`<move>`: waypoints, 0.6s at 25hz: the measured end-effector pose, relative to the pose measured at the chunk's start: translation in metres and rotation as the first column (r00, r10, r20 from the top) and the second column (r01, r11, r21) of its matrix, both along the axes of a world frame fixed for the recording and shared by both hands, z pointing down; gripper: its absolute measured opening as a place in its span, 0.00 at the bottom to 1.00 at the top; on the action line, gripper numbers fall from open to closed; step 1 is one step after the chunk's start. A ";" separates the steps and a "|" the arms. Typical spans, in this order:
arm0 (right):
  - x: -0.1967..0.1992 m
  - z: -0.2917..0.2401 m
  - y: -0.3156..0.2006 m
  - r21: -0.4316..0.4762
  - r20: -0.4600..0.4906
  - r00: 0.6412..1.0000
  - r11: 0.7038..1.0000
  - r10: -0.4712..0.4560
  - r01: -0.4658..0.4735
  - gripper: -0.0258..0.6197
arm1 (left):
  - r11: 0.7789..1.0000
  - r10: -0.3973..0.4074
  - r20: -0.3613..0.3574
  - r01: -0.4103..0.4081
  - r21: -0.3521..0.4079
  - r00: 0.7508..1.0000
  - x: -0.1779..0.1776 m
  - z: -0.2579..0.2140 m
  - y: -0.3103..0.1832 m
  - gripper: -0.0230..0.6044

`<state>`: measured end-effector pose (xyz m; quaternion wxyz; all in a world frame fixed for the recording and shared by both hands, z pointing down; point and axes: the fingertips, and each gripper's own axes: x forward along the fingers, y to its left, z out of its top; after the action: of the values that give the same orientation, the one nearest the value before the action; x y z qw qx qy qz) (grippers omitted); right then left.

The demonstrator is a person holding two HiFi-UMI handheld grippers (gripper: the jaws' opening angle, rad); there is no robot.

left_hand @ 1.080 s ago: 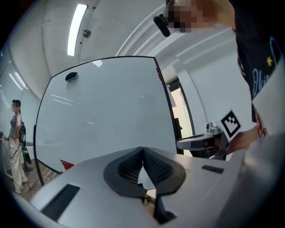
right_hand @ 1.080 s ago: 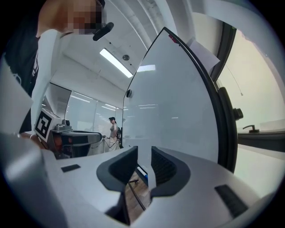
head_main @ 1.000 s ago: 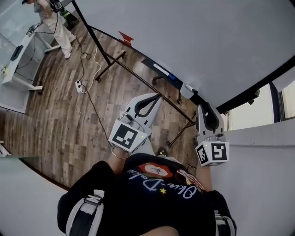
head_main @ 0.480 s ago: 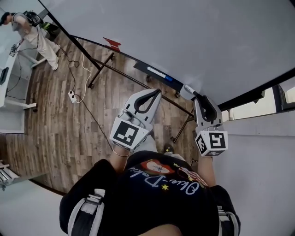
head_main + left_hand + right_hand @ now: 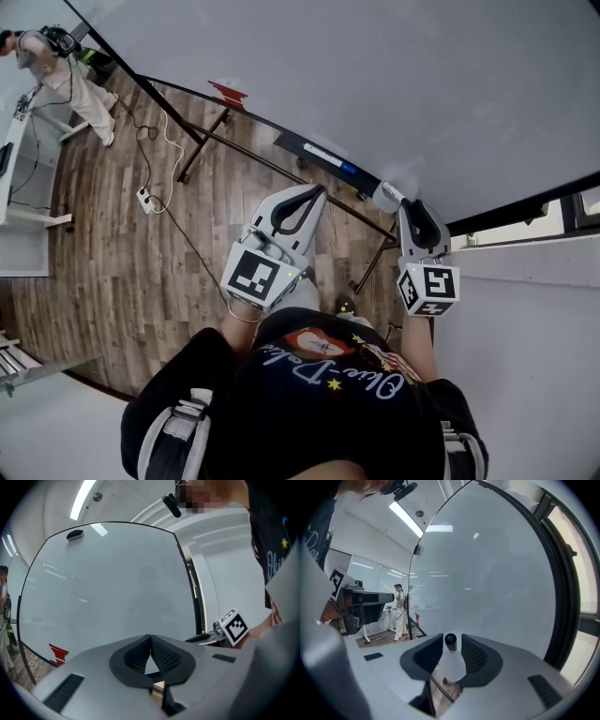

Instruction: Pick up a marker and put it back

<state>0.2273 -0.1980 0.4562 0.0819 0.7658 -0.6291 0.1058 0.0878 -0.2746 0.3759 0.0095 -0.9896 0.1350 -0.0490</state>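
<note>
Marker (image 5: 453, 662) between just-opened right tongs (image 5: 452, 638)

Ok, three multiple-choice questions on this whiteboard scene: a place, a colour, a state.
1. The marker end nearest the right gripper is: A far from both grippers; B between its jaw tips; C in the left gripper.
2. The mark on the whiteboard is: A red; B green; C yellow.
3. The left gripper's jaws are: A wide apart; B shut on a marker; C together, empty.
B, it shows between jaws that have just been opening; A, it is plainly red; C, the tips meet with nothing held.
</note>
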 end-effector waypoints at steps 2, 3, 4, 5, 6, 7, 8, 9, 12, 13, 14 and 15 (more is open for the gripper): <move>0.000 0.003 -0.002 -0.008 0.000 1.000 1.000 -0.001 0.001 0.20 | 1.000 0.000 -0.001 0.000 0.008 1.000 0.000 0.000 -0.003 0.04; 0.001 0.003 -0.004 -0.013 -0.001 1.000 1.000 -0.001 0.001 0.20 | 1.000 -0.001 -0.006 0.001 0.015 1.000 0.000 -0.001 -0.004 0.04; 0.001 0.004 -0.005 -0.017 -0.002 1.000 1.000 0.000 0.000 0.20 | 1.000 -0.004 -0.012 0.004 0.023 1.000 -0.001 -0.002 -0.005 0.04; 0.001 0.006 -0.005 -0.022 -0.001 1.000 1.000 0.002 -0.002 0.20 | 1.000 -0.010 -0.017 0.010 0.027 1.000 -0.002 -0.002 -0.006 0.04; 0.002 0.007 -0.005 -0.027 0.000 1.000 1.000 0.006 -0.006 0.20 | 1.000 -0.018 -0.018 0.018 0.025 1.000 -0.004 -0.002 -0.007 0.04; 0.001 0.008 -0.005 -0.031 -0.002 1.000 0.999 0.012 -0.012 0.18 | 0.999 -0.025 -0.017 0.026 0.020 1.000 -0.006 -0.002 -0.007 0.04; 0.002 0.009 -0.005 -0.036 -0.010 1.000 0.999 0.019 -0.019 0.16 | 0.999 -0.032 -0.013 0.032 0.014 0.999 -0.008 0.000 -0.008 0.04; 0.002 0.008 -0.005 -0.041 -0.023 0.999 0.999 0.026 -0.027 0.15 | 0.999 -0.037 -0.008 0.037 0.010 0.999 -0.009 0.001 -0.009 0.04; 0.003 0.001 -0.009 -0.044 -0.064 0.997 0.998 0.032 -0.034 0.15 | 0.999 -0.050 0.001 0.050 0.013 0.999 -0.014 -0.001 -0.012 0.04; 0.003 -0.002 -0.010 -0.042 -0.073 0.997 0.999 0.028 -0.031 0.15 | 0.998 -0.053 -0.002 0.053 0.015 0.999 -0.015 -0.002 -0.012 0.04; 0.003 -0.004 -0.011 -0.040 -0.081 0.996 0.999 0.024 -0.027 0.15 | 0.998 -0.057 -0.008 0.057 0.017 0.998 -0.016 -0.003 -0.012 0.04; 0.003 -0.007 -0.012 -0.038 -0.088 0.996 0.999 0.020 -0.023 0.15 | 0.998 -0.060 -0.014 0.060 0.018 0.998 -0.017 -0.004 -0.013 0.04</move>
<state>0.2300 -0.2100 0.4496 0.1233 0.7746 -0.6144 0.0853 0.0713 -0.2875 0.3721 0.0162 -0.9853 0.1650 -0.0414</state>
